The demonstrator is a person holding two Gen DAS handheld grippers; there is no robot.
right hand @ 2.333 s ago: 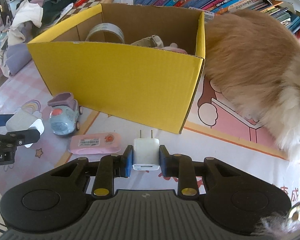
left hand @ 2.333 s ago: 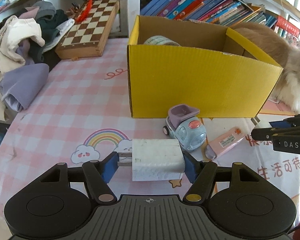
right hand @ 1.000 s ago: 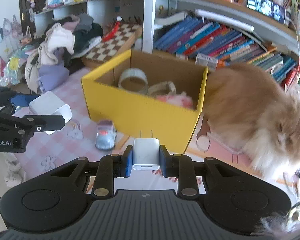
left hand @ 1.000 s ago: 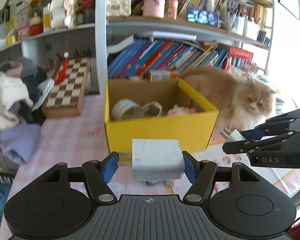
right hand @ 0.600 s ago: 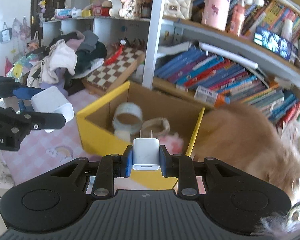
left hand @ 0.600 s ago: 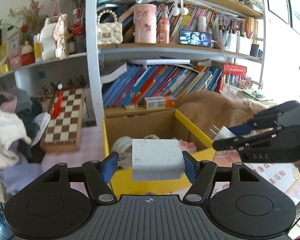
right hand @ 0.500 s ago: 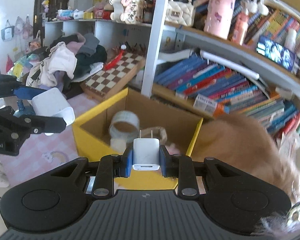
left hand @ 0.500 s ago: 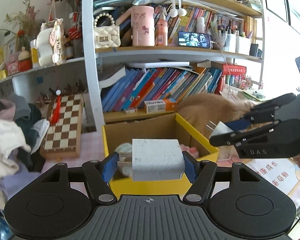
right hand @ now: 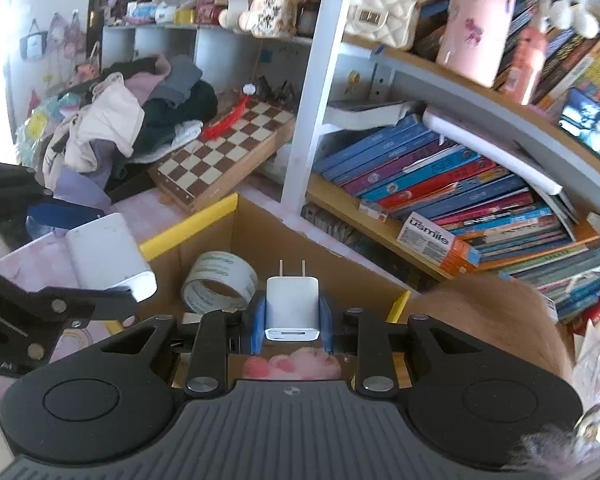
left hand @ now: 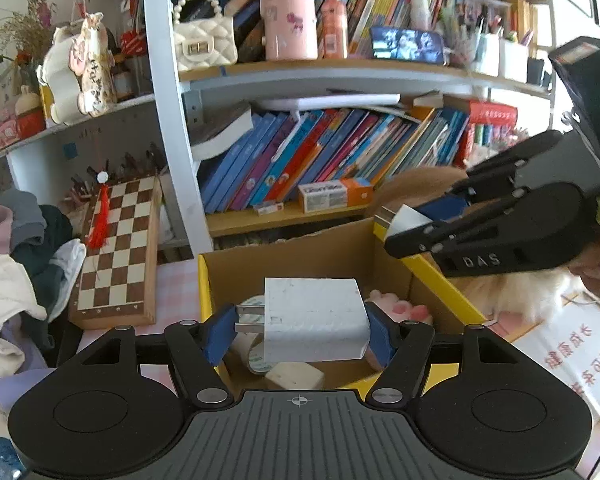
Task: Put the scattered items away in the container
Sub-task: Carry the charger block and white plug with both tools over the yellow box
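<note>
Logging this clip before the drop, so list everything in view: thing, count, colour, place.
large charger: one, white, in left gripper above box
small charger: one, white, in right gripper above box
box: one, yellow, on table
tape roll: one, pale, inside box
plush item: one, pink, inside box
chessboard: one, brown and cream, left of box
clothes pile: mixed colours, far left
books: many, mostly blue, shelf behind box
cat: one, ginger, right of box
left gripper: black, shut
right gripper: black, shut

A table with a pink checked cloth (left hand: 180,280) carries a yellow cardboard box (left hand: 440,280). A wooden chessboard (left hand: 120,248) and a heap of clothes (left hand: 16,272) lie on it too.
</note>
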